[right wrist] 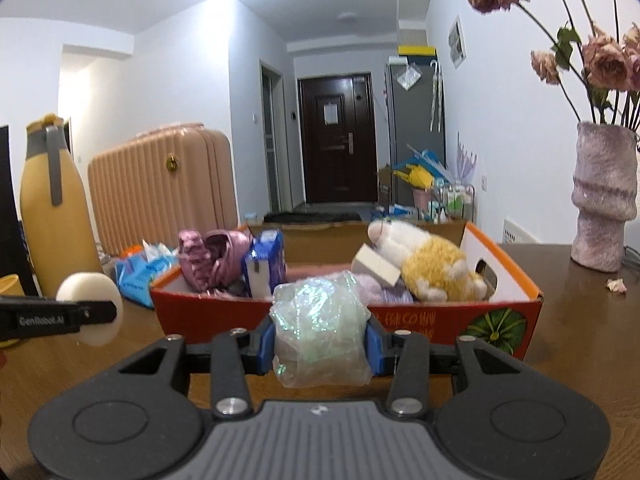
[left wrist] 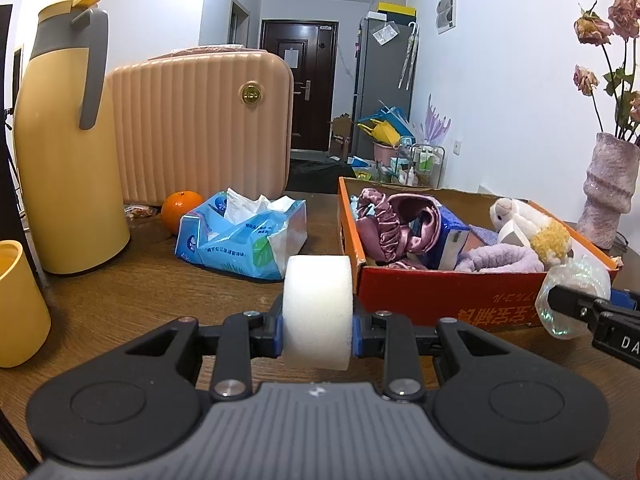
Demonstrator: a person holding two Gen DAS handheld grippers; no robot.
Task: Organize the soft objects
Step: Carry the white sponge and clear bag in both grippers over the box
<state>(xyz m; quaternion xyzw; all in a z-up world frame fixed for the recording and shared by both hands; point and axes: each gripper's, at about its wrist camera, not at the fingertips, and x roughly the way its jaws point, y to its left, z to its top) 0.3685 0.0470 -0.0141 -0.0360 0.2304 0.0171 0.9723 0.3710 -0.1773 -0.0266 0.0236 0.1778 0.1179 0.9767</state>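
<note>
My left gripper (left wrist: 318,330) is shut on a white foam roll (left wrist: 318,312), held above the table just left of the orange cardboard box (left wrist: 448,300). My right gripper (right wrist: 320,344) is shut on a crumpled iridescent plastic wad (right wrist: 320,328), in front of the box's near wall (right wrist: 224,316). Inside the box lie a pink satin scrunchie bundle (left wrist: 392,224), a blue packet (left wrist: 452,236), a lilac fuzzy headband (left wrist: 500,258) and a white and yellow plush toy (left wrist: 532,226). From the right wrist view the foam roll (right wrist: 90,304) shows at far left.
On the wooden table stand a yellow thermos jug (left wrist: 64,140), a yellow cup (left wrist: 18,304), an orange (left wrist: 182,208), a blue tissue pack (left wrist: 244,232) and a pink vase of dried roses (right wrist: 604,200). A peach suitcase (left wrist: 200,124) stands behind the table.
</note>
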